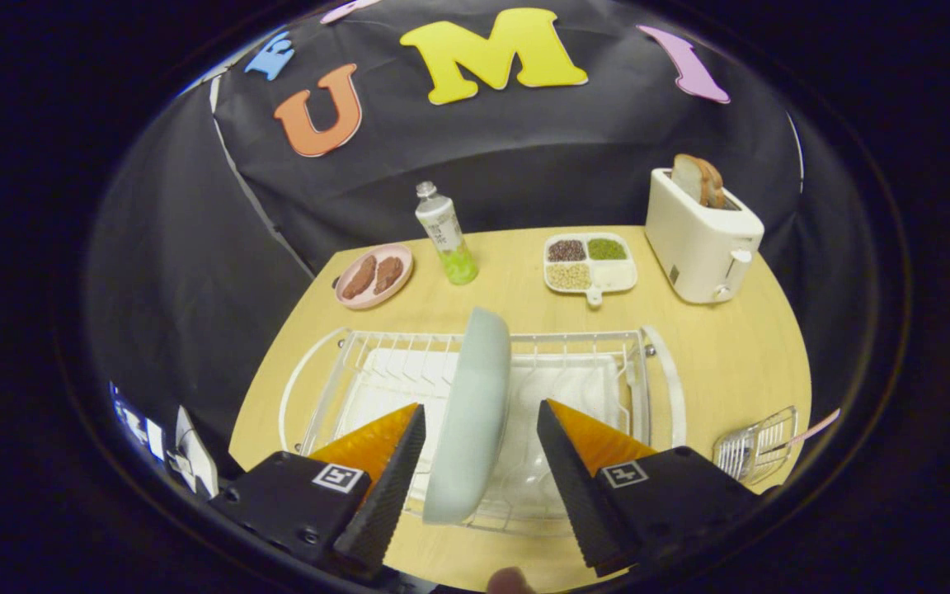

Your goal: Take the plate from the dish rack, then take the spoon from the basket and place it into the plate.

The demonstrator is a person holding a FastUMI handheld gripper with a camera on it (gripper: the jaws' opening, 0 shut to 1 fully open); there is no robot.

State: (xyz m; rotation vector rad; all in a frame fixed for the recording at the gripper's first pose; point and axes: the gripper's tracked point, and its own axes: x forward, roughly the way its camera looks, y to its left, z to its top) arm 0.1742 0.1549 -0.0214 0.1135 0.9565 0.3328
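Note:
A pale blue-green plate (472, 412) stands on edge in the white wire dish rack (335, 371) on the wooden table. My gripper (479, 412) hovers over the rack, open, with the plate's rim between its two fingers; the left finger is close beside the plate, the right finger stands apart from it. A small wire basket (751, 450) sits to the right of the rack, and a pink spoon handle (813, 429) sticks out of it to the right.
Beyond the rack stand a pink dish with two brown pieces (374, 275), a bottle with green liquid (447, 235), a white divided tray of beans (590, 263) and a white toaster with bread (702, 231). A fingertip (510, 580) shows below the fingers.

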